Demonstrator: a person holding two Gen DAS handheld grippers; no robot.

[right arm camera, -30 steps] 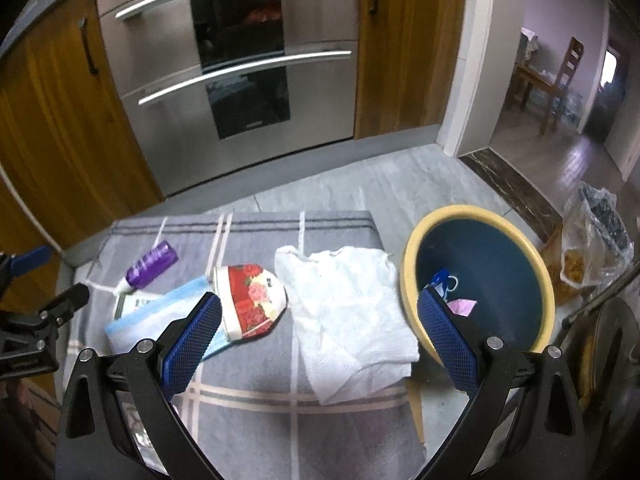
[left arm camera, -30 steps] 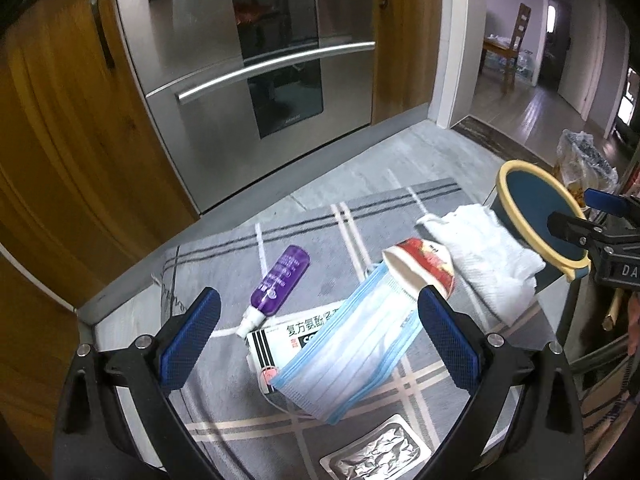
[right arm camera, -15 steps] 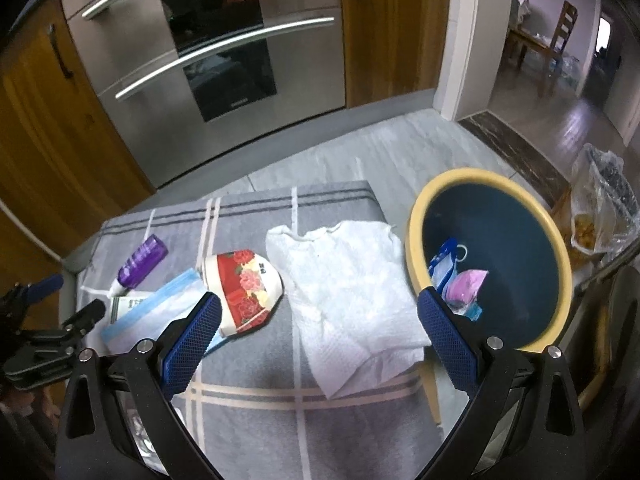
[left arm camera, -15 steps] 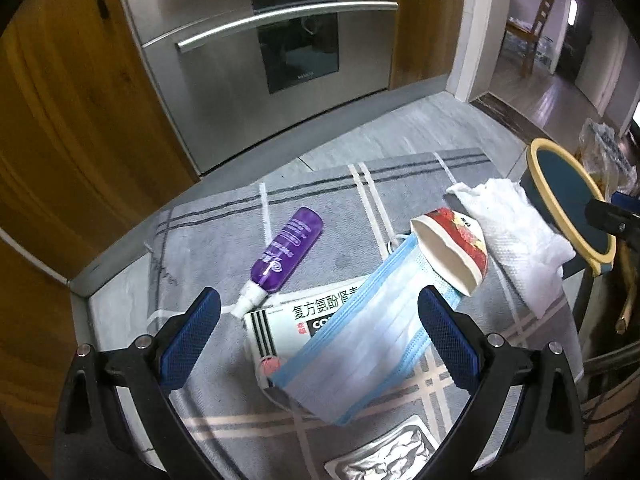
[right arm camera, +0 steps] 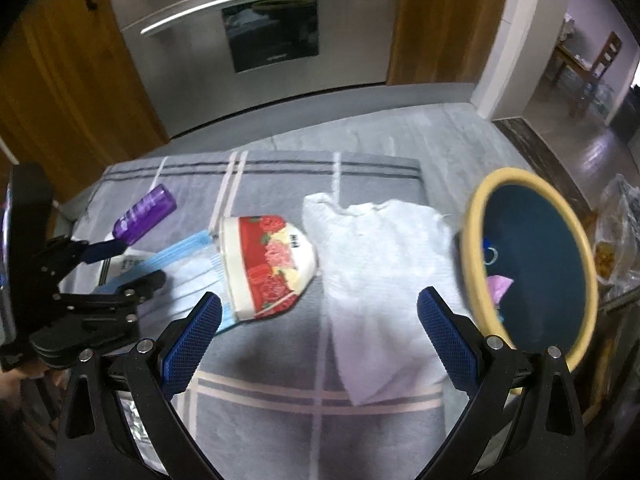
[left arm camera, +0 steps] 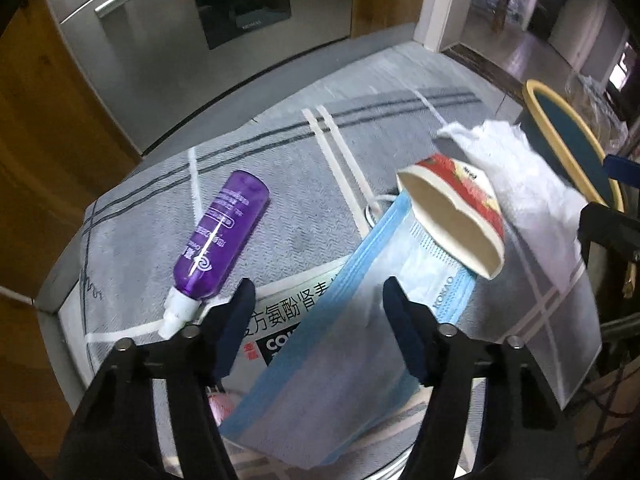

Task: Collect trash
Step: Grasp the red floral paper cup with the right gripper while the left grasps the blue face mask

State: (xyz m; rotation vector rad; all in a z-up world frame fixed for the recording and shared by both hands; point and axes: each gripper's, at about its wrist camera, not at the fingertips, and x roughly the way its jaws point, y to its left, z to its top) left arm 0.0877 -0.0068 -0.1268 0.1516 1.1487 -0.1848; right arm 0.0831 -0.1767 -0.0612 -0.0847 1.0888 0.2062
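2 grippers over grey cloth, left gripper jaws closing astride blue mask, no contact, right gripper wide above tissue, only right view shows trash inside bin, crushed cup overlaps mask, purple bottle left.

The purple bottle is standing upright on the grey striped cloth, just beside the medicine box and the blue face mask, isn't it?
Not quite: the purple bottle is lying on its side, not standing upright, as the left wrist view shows. It does rest on the grey striped cloth, beside the medicine box and the blue face mask.
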